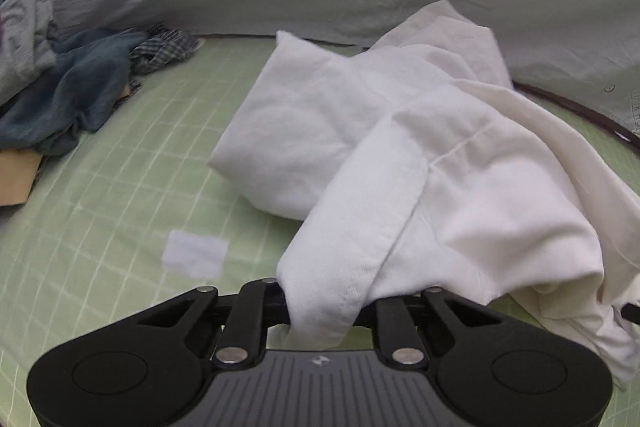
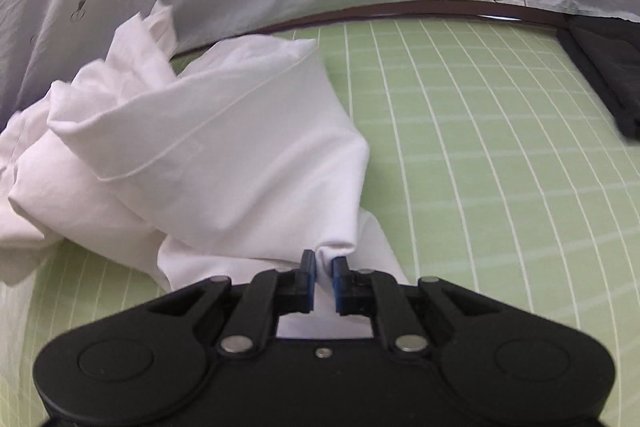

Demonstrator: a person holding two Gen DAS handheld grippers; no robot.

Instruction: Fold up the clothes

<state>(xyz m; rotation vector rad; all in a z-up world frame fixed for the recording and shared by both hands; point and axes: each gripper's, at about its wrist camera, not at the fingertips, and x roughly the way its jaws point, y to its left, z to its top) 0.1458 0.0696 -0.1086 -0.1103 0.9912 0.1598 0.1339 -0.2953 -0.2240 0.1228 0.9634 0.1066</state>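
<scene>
Both grippers are pinching the white garment [image 1: 400,147], which sits bunched on the green grid mat [image 1: 120,207]. The left gripper [image 1: 326,307] has a hem fold; the right gripper [image 2: 323,269] nips a small tuck between blue pads [image 2: 307,279].

L gripper [image 1: 326,301] fingers hidden under draped cloth; R gripper [image 2: 323,269] blue pads [image 2: 307,277] nearly together, pinching cloth.

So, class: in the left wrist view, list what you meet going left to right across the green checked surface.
Pile of dark clothes → small white patch → white garment, its near edge clamped in the left gripper.
</scene>
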